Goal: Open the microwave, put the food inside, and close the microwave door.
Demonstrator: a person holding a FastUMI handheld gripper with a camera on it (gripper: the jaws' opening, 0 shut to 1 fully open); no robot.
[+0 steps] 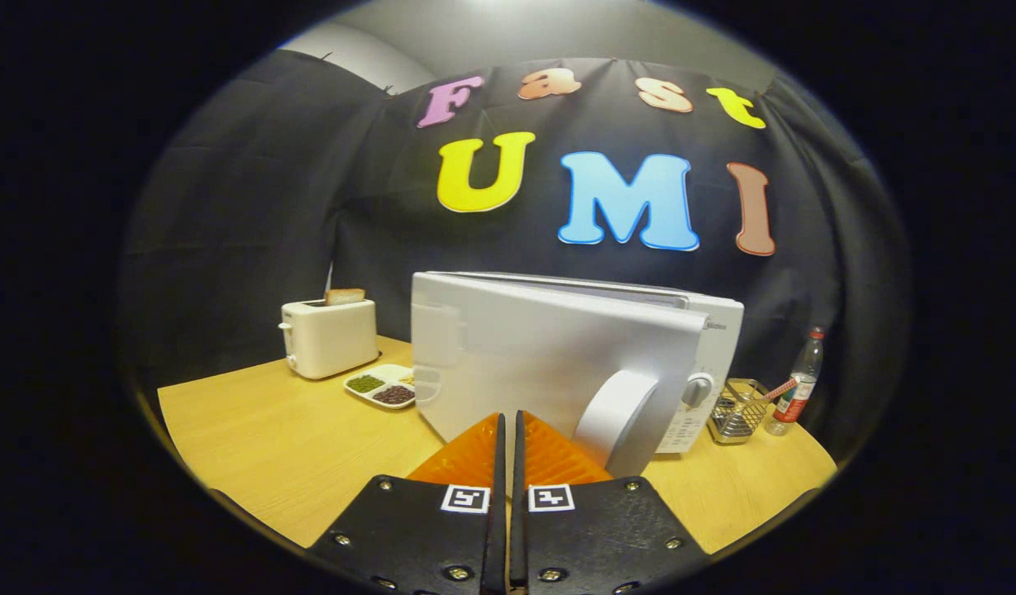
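From my gripper view, the microwave (574,355) stands on the tabletop (293,446) just ahead of my fingers (508,430), with its door (549,364) swung partway out toward me, so I see the door's pale outer face at an angle and the rounded handle (619,421) near its lower right. I judge the door is mid-swing on its hinge; whether the food is already inside I cannot tell, because the door hides the cavity. The control panel with its knob (698,388) shows just past the door's edge.

My fingers are pressed together, only a thin slit between them, gripping nothing. Their tips sit at the door's lower face, just left of the handle; whether they touch it I cannot tell. Kept closed, they make one blunt point, which suits pushing a flat door.

I am held low and level, pointing straight at the door, slightly above the tabletop.

Off to the left stand a toaster (330,335) with a slice of bread (345,296) poking out and a divided dish (382,386) of beans. To the right of the microwave sit a wire basket (737,411) and a bottle (798,380).
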